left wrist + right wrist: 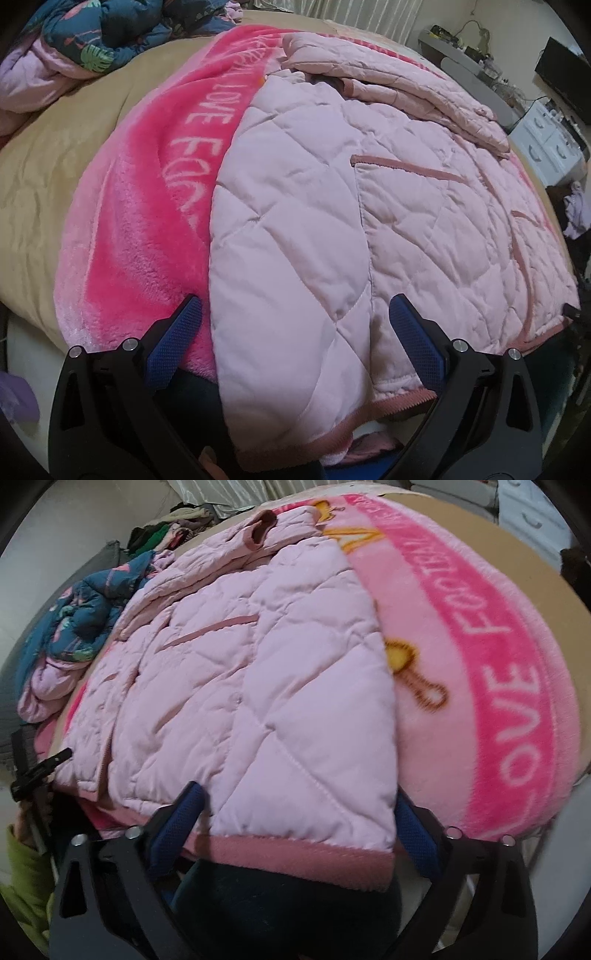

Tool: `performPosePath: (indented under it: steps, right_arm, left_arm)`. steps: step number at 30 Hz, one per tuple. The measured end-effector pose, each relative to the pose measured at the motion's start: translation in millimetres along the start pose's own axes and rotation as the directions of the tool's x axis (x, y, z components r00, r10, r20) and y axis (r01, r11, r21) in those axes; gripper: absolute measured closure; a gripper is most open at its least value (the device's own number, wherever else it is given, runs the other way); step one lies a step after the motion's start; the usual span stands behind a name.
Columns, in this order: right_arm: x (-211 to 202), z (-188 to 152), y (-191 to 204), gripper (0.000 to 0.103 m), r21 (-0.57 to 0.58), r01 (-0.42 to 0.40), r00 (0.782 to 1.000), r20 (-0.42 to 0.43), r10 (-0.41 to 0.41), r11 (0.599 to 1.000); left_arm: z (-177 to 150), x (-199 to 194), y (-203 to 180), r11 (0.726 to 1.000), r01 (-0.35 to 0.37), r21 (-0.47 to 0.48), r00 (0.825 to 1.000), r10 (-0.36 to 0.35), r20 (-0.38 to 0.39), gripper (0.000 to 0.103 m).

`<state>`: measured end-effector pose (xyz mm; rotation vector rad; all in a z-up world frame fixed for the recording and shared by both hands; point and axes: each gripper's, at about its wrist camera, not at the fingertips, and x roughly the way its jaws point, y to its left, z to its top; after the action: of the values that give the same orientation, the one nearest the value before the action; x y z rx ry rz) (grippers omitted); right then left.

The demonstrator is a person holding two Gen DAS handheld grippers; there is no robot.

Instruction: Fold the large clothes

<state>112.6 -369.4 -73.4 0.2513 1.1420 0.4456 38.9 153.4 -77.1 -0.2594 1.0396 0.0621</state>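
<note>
A pale pink quilted jacket (332,206) with dusty-pink trim lies spread on a pink fleece blanket (147,229) on the bed; one sleeve is folded across its top. It also shows in the right wrist view (251,686). My left gripper (295,325) is open, its blue-padded fingers (177,339) straddling the jacket's hem near the left corner. My right gripper (299,812) is open, its fingers (181,823) straddling the hem's right corner. The hem hangs over the bed edge between each pair of fingers.
A tan sheet (55,155) covers the bed. A heap of blue patterned and lilac bedding (74,40) lies at the far left corner, also in the right wrist view (74,627). A white dresser (546,144) and desk stand on the right.
</note>
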Motion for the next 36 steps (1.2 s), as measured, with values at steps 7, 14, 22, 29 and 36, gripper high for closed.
performPosePath:
  steps: [7, 14, 22, 29, 36]
  right_arm:
    - [-40, 10, 26, 0.081, -0.07, -0.13, 0.973, 0.184, 0.14, 0.989]
    - [-80, 45, 50, 0.085, -0.13, -0.176, 0.905, 0.369, 0.212, 0.976]
    - [-85, 81, 61, 0.086, -0.141, -0.187, 0.869, 0.438, 0.231, 0.972]
    - [-84, 87, 58, 0.087, -0.118, -0.205, 0.846, 0.478, 0.237, 0.972]
    - [-92, 90, 55, 0.087, -0.105, -0.193, 0.823, 0.524, 0.219, 0.976]
  left_arm:
    - [-8, -5, 11, 0.995, 0.101, -0.017, 0.993, -0.101, -0.055, 0.009]
    - [-9, -3, 9, 0.993, 0.117, 0.025, 0.99, -0.114, -0.088, 0.009]
    - [-13, -9, 4, 0.995, 0.041, 0.086, 0.998, -0.037, -0.048, 0.058]
    - [-3, -29, -9, 0.984, 0.144, 0.102, 0.989, -0.145, 0.005, 0.093]
    - [39, -69, -18, 0.975, 0.21, 0.077, 0.962, -0.22, 0.16, 0.094]
